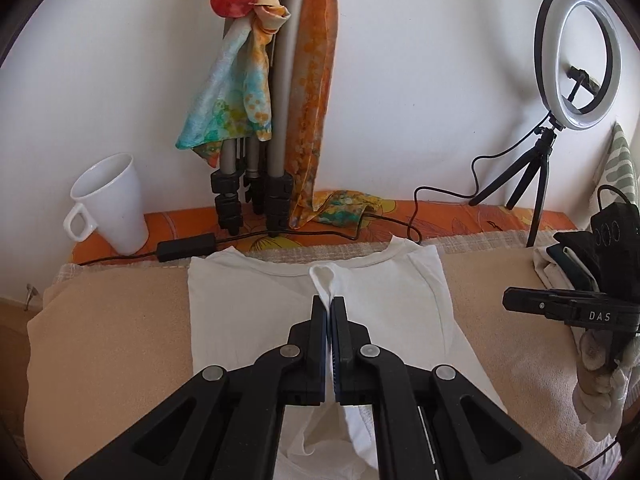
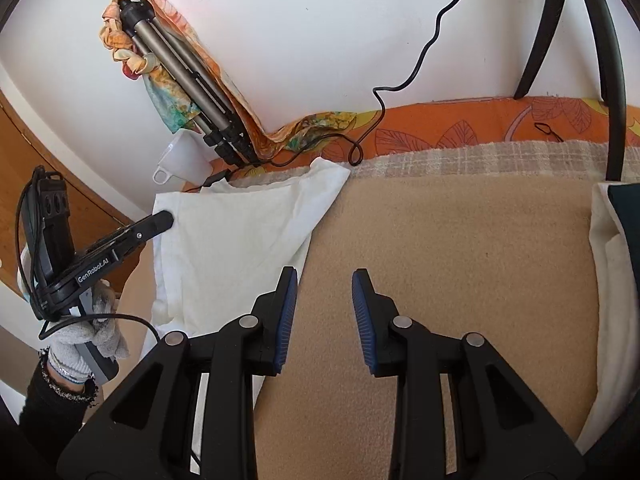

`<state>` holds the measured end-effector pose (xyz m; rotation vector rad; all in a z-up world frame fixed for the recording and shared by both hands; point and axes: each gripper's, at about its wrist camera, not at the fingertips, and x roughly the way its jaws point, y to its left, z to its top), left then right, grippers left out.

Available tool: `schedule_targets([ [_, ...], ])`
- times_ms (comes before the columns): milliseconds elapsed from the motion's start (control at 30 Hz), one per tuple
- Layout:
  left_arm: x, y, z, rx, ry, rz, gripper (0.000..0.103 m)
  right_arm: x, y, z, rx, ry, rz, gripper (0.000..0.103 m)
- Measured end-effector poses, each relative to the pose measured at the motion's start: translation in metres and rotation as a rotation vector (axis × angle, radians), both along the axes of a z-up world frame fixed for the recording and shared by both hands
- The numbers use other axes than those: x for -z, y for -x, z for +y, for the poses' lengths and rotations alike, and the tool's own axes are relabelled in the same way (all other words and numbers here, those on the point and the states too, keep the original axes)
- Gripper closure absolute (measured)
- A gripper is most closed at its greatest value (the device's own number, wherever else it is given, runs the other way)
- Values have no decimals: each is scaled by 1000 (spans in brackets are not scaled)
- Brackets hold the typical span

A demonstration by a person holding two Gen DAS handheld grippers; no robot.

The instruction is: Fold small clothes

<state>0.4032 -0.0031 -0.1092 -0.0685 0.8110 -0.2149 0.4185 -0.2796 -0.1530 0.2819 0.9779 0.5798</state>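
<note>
A white sleeveless top (image 1: 248,300) lies flat on the beige blanket (image 1: 108,320), neckline toward the wall. My left gripper (image 1: 329,300) is shut on a pinched fold of the top, held over its middle. In the right wrist view the top (image 2: 240,236) lies at the left, with the left gripper (image 2: 164,220) over its far edge. My right gripper (image 2: 325,276) is open and empty above bare blanket (image 2: 460,260), just right of the top's edge. It also shows at the right of the left wrist view (image 1: 510,299).
A white mug (image 1: 112,204), a folded tripod (image 1: 256,184) draped with colourful scarves (image 1: 236,92), a cable with an adapter (image 1: 186,250) and a ring light (image 1: 578,56) on a small stand line the wall. Folded clothes (image 2: 612,280) lie at the right.
</note>
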Motion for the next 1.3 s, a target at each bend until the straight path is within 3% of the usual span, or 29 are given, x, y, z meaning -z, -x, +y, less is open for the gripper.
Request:
schedule_targets([
  [167, 22, -2, 7, -4, -11, 50, 102, 15, -44, 28, 22, 48, 30, 73],
  [267, 29, -1, 8, 8, -37, 50, 102, 23, -61, 36, 34, 15, 43, 73],
  [400, 35, -1, 12, 13, -14, 50, 102, 31, -79, 39, 73, -46, 71, 73],
  [467, 37, -1, 12, 16, -2, 49, 102, 29, -85, 43, 79, -42, 65, 97],
  [667, 37, 0, 11, 15, 5, 17, 102, -11, -90, 73, 68, 222, -86, 97],
  [700, 39, -1, 12, 12, 7, 21, 103, -13, -92, 73, 84, 234, -91, 96],
  [733, 40, -2, 13, 9, 14, 25, 103, -12, -94, 71, 94, 238, -84, 85],
  [767, 40, -3, 14, 6, 23, 31, 103, -12, -96, 67, 93, 222, -71, 64],
  [800, 39, -3, 16, 6, 38, 31, 103, -12, -94, 60, 113, 200, -82, 59],
  [900, 28, 3, 21, 32, 52, 14, 95, -9, -84, 44, 144, 168, -87, 59],
  [933, 22, 6, 24, 37, 51, 4, 83, -8, -80, 38, 129, 137, -79, 59],
  [967, 17, 10, 28, 25, 44, -18, 78, -8, -75, 33, 119, 125, -79, 59],
  [1167, -6, 31, 71, -52, 98, -32, 75, -10, -43, 23, 75, 112, -70, 59],
  [1300, -24, 66, 94, -87, 82, -35, 75, -29, -8, 9, 71, 93, -72, 59],
])
